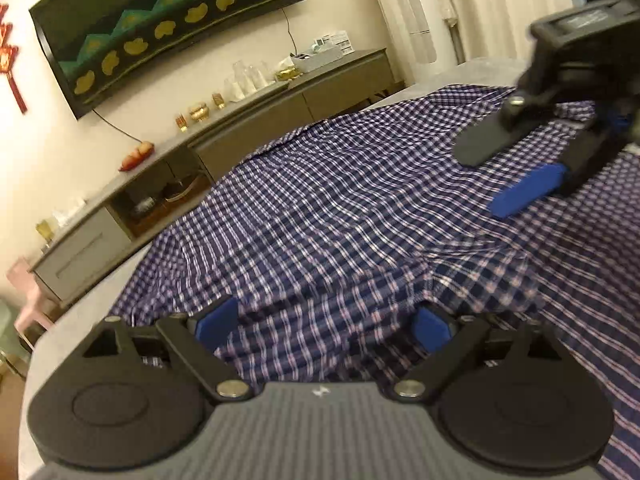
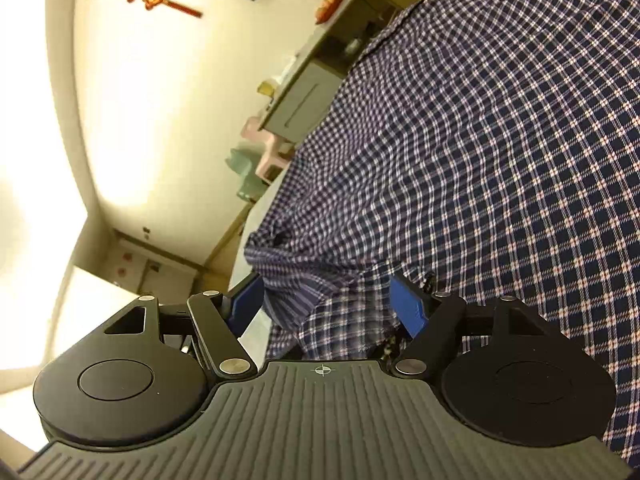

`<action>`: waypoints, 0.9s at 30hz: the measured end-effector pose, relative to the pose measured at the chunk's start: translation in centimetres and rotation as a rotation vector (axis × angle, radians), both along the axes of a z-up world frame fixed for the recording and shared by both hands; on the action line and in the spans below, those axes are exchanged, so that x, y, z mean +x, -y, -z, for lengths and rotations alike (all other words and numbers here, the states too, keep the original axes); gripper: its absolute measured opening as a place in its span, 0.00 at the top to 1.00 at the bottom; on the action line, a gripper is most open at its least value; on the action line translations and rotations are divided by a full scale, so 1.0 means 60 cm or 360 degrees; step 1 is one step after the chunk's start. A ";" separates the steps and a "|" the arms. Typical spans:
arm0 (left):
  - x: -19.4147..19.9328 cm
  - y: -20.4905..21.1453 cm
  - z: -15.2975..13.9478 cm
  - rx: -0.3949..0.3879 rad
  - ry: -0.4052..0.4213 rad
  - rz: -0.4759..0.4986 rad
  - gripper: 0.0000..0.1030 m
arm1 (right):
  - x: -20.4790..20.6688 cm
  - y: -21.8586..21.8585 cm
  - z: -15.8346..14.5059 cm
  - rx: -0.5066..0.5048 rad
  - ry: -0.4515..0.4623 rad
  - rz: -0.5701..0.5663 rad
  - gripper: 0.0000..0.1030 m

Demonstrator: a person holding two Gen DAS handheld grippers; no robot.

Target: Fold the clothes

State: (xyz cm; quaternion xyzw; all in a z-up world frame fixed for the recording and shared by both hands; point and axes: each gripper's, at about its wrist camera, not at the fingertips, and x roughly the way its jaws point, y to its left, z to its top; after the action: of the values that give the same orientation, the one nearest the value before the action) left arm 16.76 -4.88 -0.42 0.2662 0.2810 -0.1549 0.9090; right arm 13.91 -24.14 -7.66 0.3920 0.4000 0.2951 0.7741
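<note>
A navy, white and red checked shirt (image 1: 340,208) lies spread over a grey padded surface (image 1: 72,332). My left gripper (image 1: 324,324) hovers low over the shirt's near part, open, its blue pads (image 1: 218,320) wide apart and gripping no cloth. My right gripper (image 1: 488,182) reaches in from the upper right of the left wrist view, just over the shirt. In the right wrist view the shirt (image 2: 500,140) fills the right side. A bunched edge of the shirt (image 2: 296,280) lies loose between the open jaws of my right gripper (image 2: 328,306), its pads (image 2: 408,308) not pressing it.
A long grey cabinet (image 1: 240,120) with glasses and small ornaments runs along the wall beyond the surface, under a wall-mounted screen (image 1: 168,28). A white standing unit (image 1: 420,20) and curtains are at the back right. A pink stool (image 2: 272,152) stands beside the surface's edge.
</note>
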 end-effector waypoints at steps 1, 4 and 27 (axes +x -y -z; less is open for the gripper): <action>0.008 0.004 0.000 0.0002 0.0004 0.0016 0.26 | -0.001 0.000 0.001 0.0002 -0.0002 -0.0002 0.29; 0.016 -0.015 -0.028 -0.0140 -0.0003 -0.0055 0.93 | -0.006 -0.001 0.002 0.0020 -0.0002 0.0008 0.25; -0.137 -0.743 -0.003 -0.2701 0.0126 -0.2056 0.46 | -0.034 -0.091 0.039 -0.0271 0.0015 -0.0163 0.18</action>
State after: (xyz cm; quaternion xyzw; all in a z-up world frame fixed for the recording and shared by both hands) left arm 8.55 39.73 -0.24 -0.6485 0.1393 0.2201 0.7153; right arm 11.90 -18.67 -10.03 0.3024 0.4395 0.3010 0.7905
